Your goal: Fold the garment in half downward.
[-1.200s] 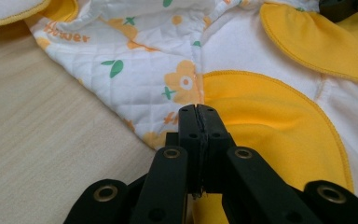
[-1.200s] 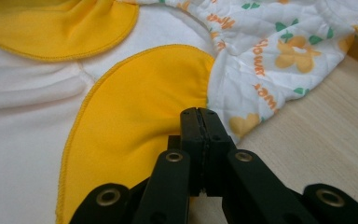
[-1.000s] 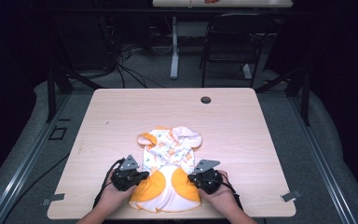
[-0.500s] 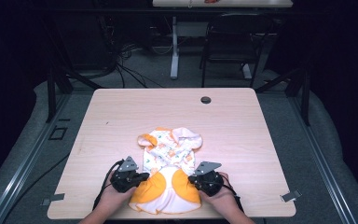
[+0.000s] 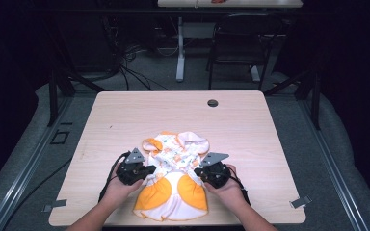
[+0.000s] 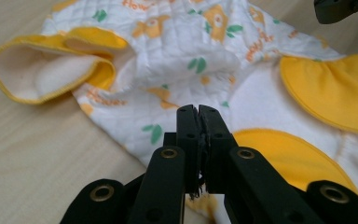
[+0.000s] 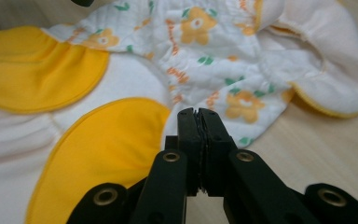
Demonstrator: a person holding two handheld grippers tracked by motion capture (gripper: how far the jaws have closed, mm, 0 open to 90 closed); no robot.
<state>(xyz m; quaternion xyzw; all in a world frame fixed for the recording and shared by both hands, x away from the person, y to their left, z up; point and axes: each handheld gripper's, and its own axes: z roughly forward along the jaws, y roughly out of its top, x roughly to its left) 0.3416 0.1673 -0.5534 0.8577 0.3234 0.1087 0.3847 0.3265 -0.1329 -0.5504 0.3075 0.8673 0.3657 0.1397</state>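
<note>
A small white quilted garment (image 5: 178, 156) with an orange flower print, yellow-edged sleeves and two yellow patches lies flat near the front of the wooden table (image 5: 173, 110). My left gripper (image 5: 149, 169) rests at the garment's left side and my right gripper (image 5: 197, 172) at its right side, each held by a hand. In the left gripper view the jaws (image 6: 198, 112) are pressed shut over the garment (image 6: 205, 60) edge, with no cloth bunched at the tips. In the right gripper view my gripper (image 7: 198, 114) stands shut the same way beside the yellow patch (image 7: 107, 140).
A round cable hole (image 5: 212, 102) sits near the table's far edge. Metal clips (image 5: 301, 202) stick out at the front corners. A chair (image 5: 241, 43) and another table's leg (image 5: 180, 53) stand on the floor beyond. The right gripper's tip (image 6: 340, 9) shows at top right of the left gripper view.
Almost nothing: both grippers stay at the garment's sides, shifted only slightly away from the front edge. The garment lies as before.
</note>
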